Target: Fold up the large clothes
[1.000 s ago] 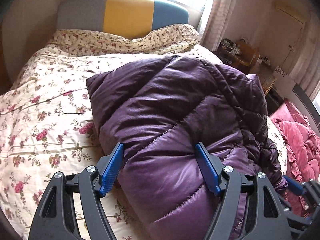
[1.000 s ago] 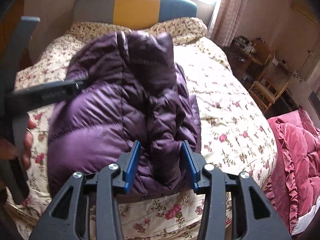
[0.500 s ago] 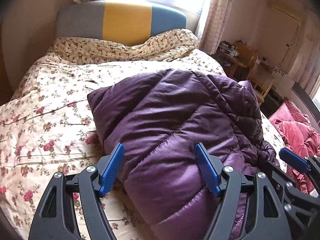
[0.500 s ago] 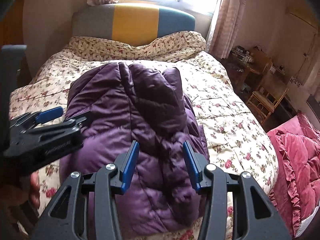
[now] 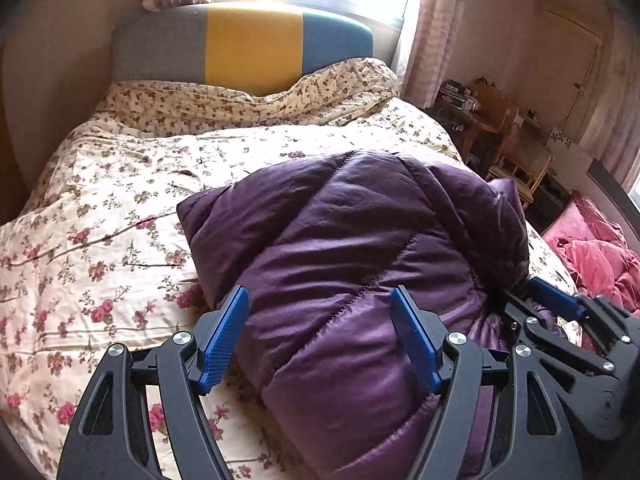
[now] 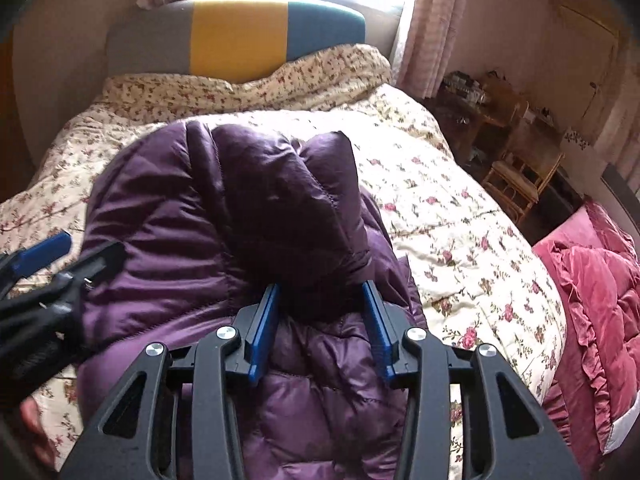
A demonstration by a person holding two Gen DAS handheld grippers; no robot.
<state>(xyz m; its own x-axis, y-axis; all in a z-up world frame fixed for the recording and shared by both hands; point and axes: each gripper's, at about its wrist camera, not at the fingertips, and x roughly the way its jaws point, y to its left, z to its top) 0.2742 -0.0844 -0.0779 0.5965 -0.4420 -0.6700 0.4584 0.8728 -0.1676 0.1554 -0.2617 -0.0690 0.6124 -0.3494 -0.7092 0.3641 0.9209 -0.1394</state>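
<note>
A purple puffer jacket lies bundled on the floral bedspread, toward the foot edge of the bed and well short of the striped headboard. The left gripper hovers over the jacket's near left part with its blue fingers spread wide, grasping nothing. The right gripper sits at the jacket's near right side — its fingers parted around a dark puffy fold, without squeezing it. A pink ruffled blanket lies beyond the bed's right edge.
</note>
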